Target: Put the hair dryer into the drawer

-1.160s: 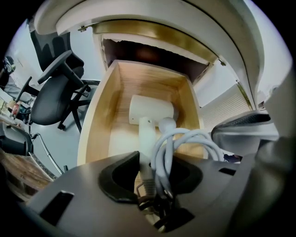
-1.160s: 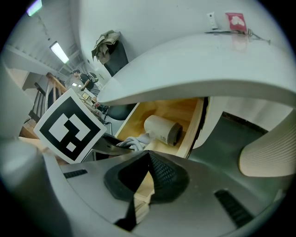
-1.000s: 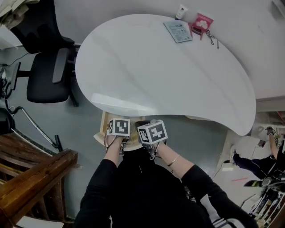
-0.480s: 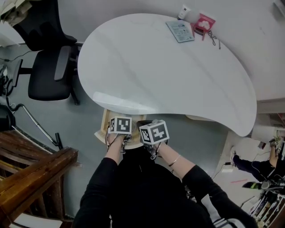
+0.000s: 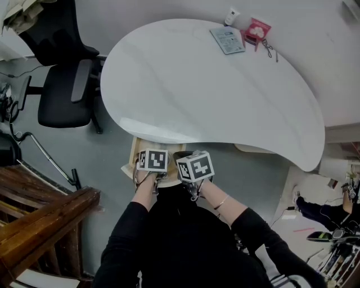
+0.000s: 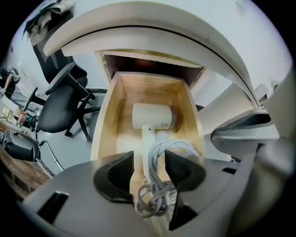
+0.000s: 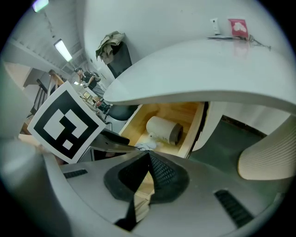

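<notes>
- The dryer (image 6: 151,115) lies inside the drawer (image 6: 105,121), so the left gripper (image 6: 149,163) is opening, with the cord (image 6: 156,187) loose between its jaws.
- The right gripper (image 7: 148,173) waits above the drawer, closed and empty.

Ahead of me curves a white tabletop (image 5: 214,95); at its far edge lie a pale blue packet (image 5: 227,40), a pink packet (image 5: 256,29) just beside it, a white tube (image 5: 230,16) and some keys (image 5: 271,50). A black office chair (image 5: 64,95) stands at my left, dark wooden steps (image 5: 39,219) nearer me
</notes>
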The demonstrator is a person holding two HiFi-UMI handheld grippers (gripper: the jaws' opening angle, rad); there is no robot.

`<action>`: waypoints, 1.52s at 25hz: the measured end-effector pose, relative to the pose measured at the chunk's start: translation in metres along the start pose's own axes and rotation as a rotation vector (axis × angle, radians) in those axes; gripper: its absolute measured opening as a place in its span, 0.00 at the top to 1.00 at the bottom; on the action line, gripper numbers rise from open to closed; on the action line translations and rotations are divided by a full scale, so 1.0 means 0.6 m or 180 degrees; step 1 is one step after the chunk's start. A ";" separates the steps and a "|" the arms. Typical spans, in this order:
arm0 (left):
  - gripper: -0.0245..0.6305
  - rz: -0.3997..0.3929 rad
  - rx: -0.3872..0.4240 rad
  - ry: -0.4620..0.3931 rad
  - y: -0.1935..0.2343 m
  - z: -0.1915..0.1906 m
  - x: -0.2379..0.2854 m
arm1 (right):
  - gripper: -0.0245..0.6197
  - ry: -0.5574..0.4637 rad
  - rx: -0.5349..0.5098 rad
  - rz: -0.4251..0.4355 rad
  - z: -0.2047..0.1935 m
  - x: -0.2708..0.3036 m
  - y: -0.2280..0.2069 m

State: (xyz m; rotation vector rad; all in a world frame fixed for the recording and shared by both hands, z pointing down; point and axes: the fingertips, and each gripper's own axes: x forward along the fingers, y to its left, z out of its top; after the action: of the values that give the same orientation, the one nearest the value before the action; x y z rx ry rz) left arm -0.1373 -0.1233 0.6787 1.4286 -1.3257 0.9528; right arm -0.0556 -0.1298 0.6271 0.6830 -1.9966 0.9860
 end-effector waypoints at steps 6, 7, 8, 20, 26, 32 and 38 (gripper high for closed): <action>0.63 -0.0149 -0.0202 -0.0288 0.005 0.023 -0.046 | 0.96 -0.0045 -0.0004 -0.0012 -0.001 -0.010 0.003; 0.64 -0.0202 -0.0252 -0.0349 0.005 0.027 -0.056 | 0.96 -0.0065 -0.0002 -0.0011 -0.001 -0.013 0.004; 0.66 -0.0244 -0.0291 -0.0429 0.005 0.031 -0.066 | 0.96 -0.0092 -0.0001 -0.0007 0.000 -0.016 0.004; 0.87 -0.0549 -0.0637 -0.1216 0.020 0.055 -0.179 | 0.96 -0.0459 -0.0005 0.0208 0.014 -0.071 0.019; 0.92 -0.0655 -0.0793 -0.1451 0.022 0.035 -0.219 | 0.96 -0.0624 -0.0070 0.0334 0.025 -0.109 0.039; 0.94 -0.0818 -0.0907 -0.1740 0.009 0.018 -0.270 | 0.96 -0.0755 -0.0138 0.0446 0.020 -0.140 0.059; 0.95 -0.0989 -0.0923 -0.1999 -0.009 0.001 -0.316 | 0.96 -0.0862 -0.0199 0.0539 0.014 -0.170 0.069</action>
State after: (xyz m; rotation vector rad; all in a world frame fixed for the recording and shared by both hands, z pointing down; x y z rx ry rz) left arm -0.1540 -0.0732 0.4963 1.7018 -1.5407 0.0882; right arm -0.0341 -0.1017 0.5224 0.6490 -2.3442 0.9653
